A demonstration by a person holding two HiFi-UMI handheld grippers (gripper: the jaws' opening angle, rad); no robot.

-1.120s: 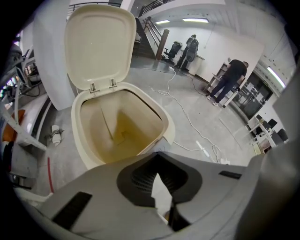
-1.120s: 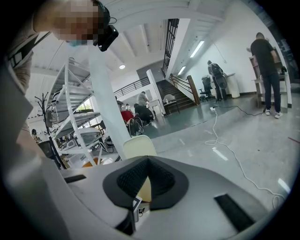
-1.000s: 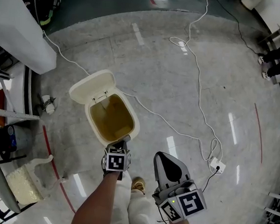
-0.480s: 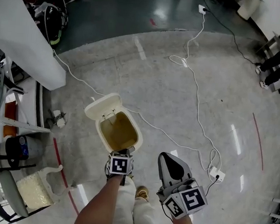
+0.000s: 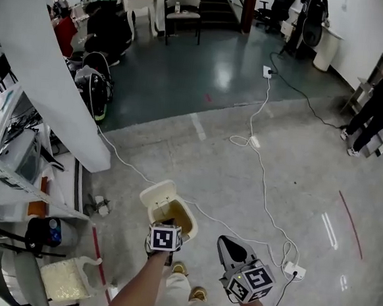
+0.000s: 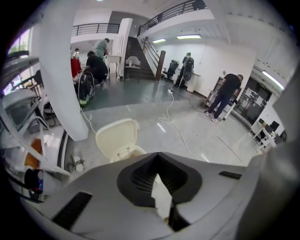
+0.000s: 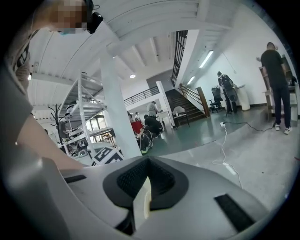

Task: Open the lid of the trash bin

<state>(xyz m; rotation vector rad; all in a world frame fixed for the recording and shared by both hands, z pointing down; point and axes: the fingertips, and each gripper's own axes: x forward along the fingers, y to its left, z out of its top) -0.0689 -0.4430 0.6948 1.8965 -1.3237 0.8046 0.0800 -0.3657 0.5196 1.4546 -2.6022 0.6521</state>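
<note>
Now one trash bin (image 5: 186,232), lid (image 5: 156,194) raised; left claw (image 5: 167,222), right claw (image 5: 228,242) closed.

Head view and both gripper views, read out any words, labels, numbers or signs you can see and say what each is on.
No text can be read in any view.
Left gripper marker cube: black-and-white square pattern, no letters.
Right gripper marker cube: the same.
Blue label on a dark container at lower left: too small to read.
</note>
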